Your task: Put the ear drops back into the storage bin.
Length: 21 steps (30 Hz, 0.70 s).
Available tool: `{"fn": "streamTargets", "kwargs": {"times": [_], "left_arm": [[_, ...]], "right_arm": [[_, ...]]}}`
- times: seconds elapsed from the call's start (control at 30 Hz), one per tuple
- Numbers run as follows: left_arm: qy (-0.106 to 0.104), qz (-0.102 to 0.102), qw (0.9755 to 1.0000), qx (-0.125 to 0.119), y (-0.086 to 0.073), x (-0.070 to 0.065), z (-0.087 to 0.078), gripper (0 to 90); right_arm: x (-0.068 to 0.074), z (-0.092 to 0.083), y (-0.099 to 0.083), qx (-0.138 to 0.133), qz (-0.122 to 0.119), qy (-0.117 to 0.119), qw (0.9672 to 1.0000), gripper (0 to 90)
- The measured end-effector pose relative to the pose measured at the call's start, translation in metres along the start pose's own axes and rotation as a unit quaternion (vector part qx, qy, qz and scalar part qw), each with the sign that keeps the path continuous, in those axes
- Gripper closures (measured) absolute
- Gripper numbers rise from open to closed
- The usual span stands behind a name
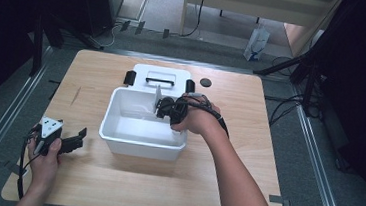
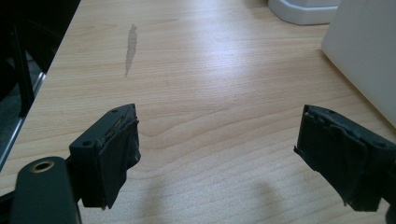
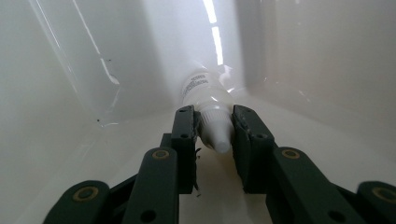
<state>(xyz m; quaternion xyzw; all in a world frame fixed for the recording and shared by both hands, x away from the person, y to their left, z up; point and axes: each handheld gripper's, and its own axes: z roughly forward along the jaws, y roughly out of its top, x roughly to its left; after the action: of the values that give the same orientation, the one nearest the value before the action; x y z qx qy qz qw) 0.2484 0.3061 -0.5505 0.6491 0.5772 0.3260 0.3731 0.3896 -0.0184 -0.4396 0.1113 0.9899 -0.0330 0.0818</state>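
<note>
1. A white plastic tub (image 1: 140,142) is sitting near the middle of the wooden worktop (image 1: 113,187), and its white lid (image 1: 156,73), with a dark handle, is lying flat just behind it.
2. The person's right hand (image 1: 194,120) is reaching over the tub's right rim, pointing the right gripper (image 1: 163,106) down into the tub.
3. Seen from the right gripper view, the jaws are closing on a small white bottle (image 3: 205,95), pinching it at its nozzle cap (image 3: 217,133); the bottle's body is lying against the tub's inner wall near a corner, with printed text I cannot read.
4. The left hand (image 1: 43,158) is holding the left gripper (image 1: 69,143) low over the worktop, to the left of the tub and apart from it.
5. In the left gripper view, its jaws are standing wide apart with nothing between them, bare wood showing underneath and the tub's white wall at the right edge.
6. A small dark round disc (image 1: 205,82) is lying on the worktop just right of the lid.
</note>
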Motion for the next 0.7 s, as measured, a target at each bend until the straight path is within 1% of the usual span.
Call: {"fn": "streamTargets", "kwargs": {"times": [0.13, 0.2, 0.7], "left_arm": [[0.000, -0.001, 1.0000, 0.001, 0.0001, 0.0001, -0.0001, 13.8], [0.000, -0.001, 1.0000, 0.000, 0.0000, 0.0001, 0.0000, 13.8], [0.001, -0.001, 1.0000, 0.001, 0.0001, 0.0001, -0.0001, 13.9]], "right_arm": [[0.0002, 0.0029, 0.0024, 0.008, 0.000, 0.000, 1.0000, 71.8], [0.0001, 0.0039, 0.0031, 0.009, -0.003, -0.001, 1.0000, 71.8], [-0.0007, 0.0026, 0.0014, 0.006, 0.001, 0.004, 1.0000, 71.3]]}}
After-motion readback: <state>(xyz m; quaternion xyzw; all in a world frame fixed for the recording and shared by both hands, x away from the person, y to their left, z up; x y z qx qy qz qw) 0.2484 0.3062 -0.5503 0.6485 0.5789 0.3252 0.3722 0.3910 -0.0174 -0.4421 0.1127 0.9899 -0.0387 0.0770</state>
